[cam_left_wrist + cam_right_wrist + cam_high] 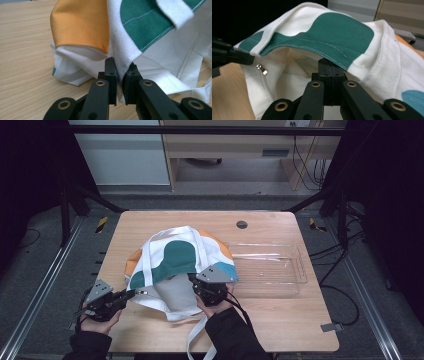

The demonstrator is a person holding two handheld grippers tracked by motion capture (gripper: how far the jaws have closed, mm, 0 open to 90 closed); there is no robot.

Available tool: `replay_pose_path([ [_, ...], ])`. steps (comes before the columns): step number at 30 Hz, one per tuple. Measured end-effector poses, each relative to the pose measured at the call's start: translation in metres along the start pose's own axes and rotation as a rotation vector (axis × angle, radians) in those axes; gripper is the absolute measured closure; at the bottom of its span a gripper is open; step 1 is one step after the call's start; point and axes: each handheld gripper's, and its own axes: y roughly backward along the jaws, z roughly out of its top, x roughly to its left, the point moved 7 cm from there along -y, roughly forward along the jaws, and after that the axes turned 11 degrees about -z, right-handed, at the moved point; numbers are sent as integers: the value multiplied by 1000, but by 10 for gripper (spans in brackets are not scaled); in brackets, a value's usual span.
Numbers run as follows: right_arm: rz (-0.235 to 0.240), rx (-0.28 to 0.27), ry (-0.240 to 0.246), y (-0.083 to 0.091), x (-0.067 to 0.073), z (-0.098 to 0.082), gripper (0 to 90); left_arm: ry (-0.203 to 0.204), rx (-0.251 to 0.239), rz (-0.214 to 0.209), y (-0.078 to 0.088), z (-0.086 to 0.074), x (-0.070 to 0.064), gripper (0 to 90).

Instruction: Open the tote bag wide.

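A white tote bag with green, orange and teal patches lies on the wooden table, its mouth facing the person. My left gripper is at the bag's near left corner. In the left gripper view it is shut on a white fold of the bag. My right gripper is at the near right of the mouth. In the right gripper view its jaws are pressed together at the lifted green-and-white rim of the bag, and the pale lining shows beneath. The left gripper holds the far corner there.
A clear plastic tray stands empty right of the bag. A round cable hole sits near the table's far edge. One white strap trails over the near edge between the person's forearms. A small metal snap hangs inside the bag's mouth.
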Motion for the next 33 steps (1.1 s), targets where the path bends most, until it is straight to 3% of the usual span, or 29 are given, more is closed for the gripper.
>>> replay_pose_path([
  [11, -4, -46, 4, 6, -5, 29, 900, -2, 9, 5, -1, 0, 0, 865],
  [21, -3, -12, 7, 2, -5, 14, 900, 3, 0, 1, -1, 0, 1, 841],
  [24, -3, -10, 9, 2, -6, 13, 900, 0, -7, 1, 0, 1, 0, 731],
  [29, 1, -11, 6, 2, -6, 15, 900, -25, -22, 32, 6, 3, -4, 460],
  [33, 0, -11, 7, 2, -6, 15, 900, -27, -47, 35, 11, 6, -6, 346],
])
